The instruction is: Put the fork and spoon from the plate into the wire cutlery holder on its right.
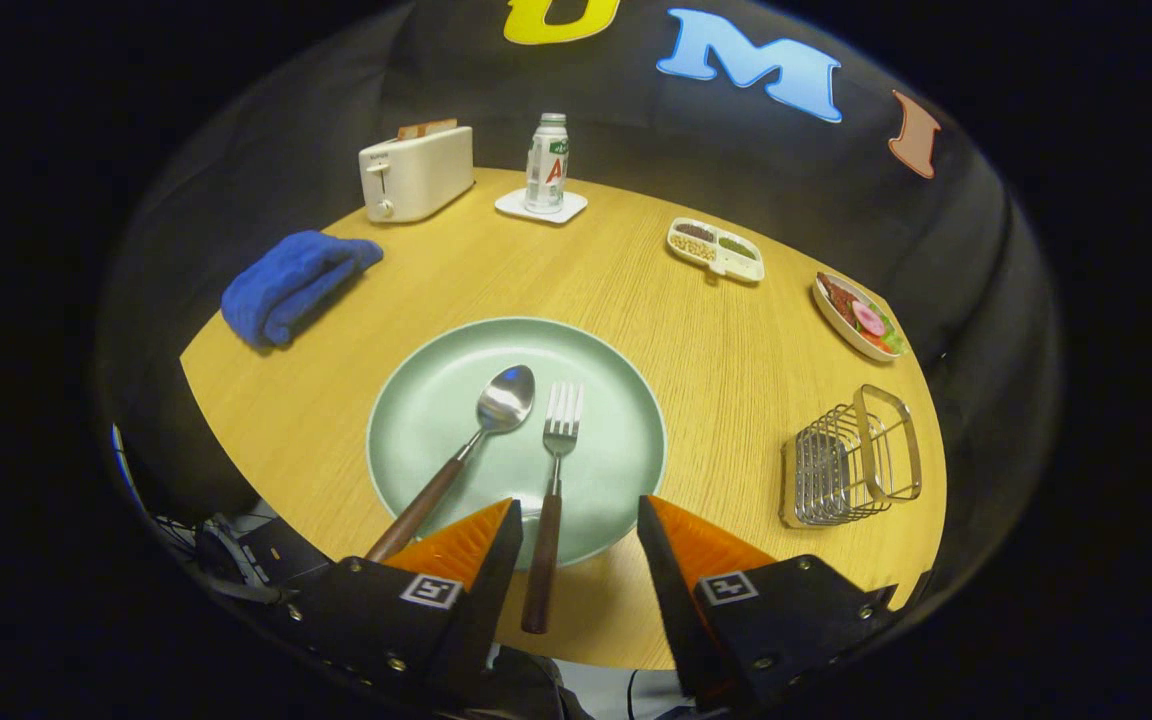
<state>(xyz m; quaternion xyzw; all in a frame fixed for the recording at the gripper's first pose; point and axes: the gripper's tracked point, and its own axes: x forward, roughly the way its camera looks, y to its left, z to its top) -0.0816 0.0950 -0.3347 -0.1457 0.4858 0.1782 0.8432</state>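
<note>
Your gripper (576,515) is spread wide, empty — the fork (552,490) handle lies between the fingers, the spoon (476,440) just left, both on the plate (616,400). The holder (851,460) stands right of the plate, apart from it.

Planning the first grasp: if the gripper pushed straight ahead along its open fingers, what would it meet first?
Probably the fork: its handle lies between the open gripper fingers, on the green plate. Depth is uncertain.
</note>
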